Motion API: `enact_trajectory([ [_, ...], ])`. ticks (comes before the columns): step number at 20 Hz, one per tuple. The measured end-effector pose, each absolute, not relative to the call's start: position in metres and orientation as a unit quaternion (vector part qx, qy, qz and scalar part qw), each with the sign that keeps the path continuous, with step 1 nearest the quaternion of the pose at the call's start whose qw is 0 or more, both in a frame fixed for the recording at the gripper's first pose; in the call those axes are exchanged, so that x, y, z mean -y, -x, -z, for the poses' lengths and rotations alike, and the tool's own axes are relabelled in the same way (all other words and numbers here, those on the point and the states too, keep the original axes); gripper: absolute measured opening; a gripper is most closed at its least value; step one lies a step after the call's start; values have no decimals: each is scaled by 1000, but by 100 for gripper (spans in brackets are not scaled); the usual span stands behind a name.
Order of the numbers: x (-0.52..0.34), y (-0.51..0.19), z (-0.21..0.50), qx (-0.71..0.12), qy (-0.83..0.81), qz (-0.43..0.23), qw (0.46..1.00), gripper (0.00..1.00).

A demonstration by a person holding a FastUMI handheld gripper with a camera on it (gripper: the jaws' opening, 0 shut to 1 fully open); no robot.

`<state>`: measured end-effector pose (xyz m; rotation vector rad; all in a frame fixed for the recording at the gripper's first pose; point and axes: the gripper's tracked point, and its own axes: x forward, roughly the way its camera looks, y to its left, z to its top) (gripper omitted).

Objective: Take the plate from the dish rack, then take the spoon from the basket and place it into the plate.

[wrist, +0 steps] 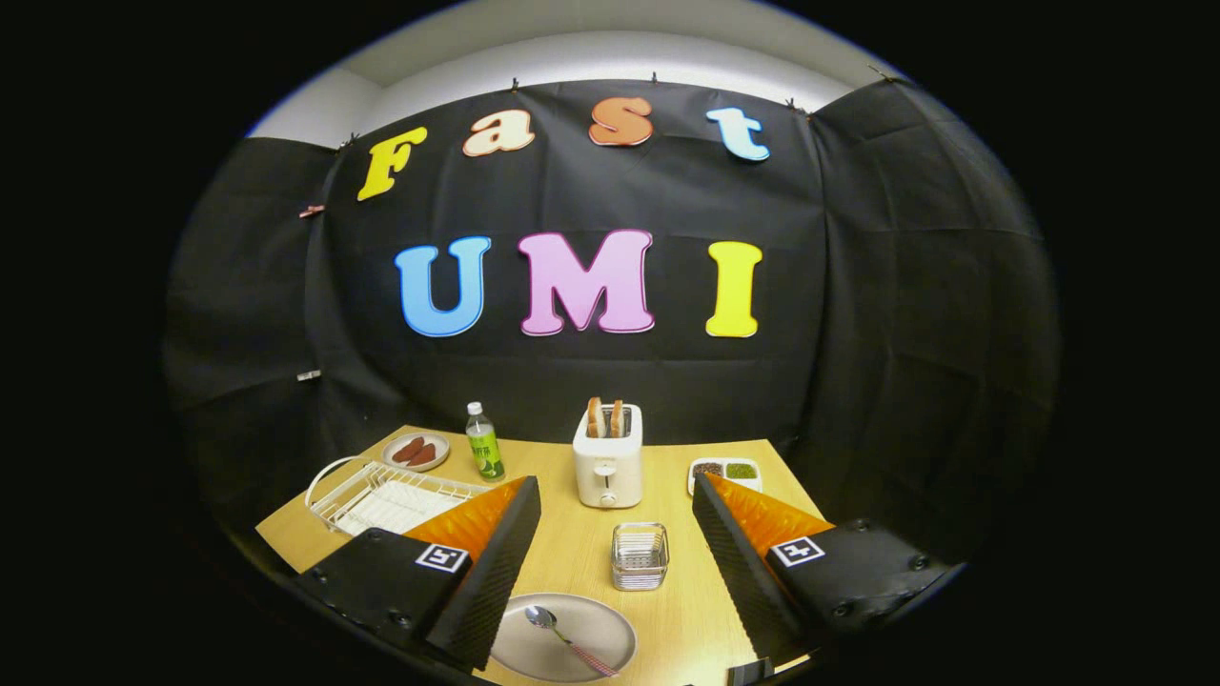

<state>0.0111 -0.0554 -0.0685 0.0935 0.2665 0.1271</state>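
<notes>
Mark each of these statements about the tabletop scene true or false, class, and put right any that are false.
1. The spoon lies in the plate. True.
2. The tool is shut on the spoon. False: its fingers stand wide apart, holding nothing.
3. Two slices of bread stick up from the toaster. True.
4. The small basket stands behind the toaster. False: it stands in front of it, between the toaster and the plate.
5. The bottle lies on its side in the dish rack. False: it stands upright on the table, beyond the rack.
</notes>
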Motion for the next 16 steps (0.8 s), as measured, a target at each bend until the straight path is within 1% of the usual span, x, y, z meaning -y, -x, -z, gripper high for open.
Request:
enact_trajectory([
  [4, 57, 10, 43, -106, -55, -15, 993, 99],
  [7, 48, 23, 39, -113, -68, 2, 991, 99],
  [10, 45, 20, 33, -106, -78, 19, 991, 99],
  [16, 35, 1, 48, -125, -103, 10, 987, 99],
])
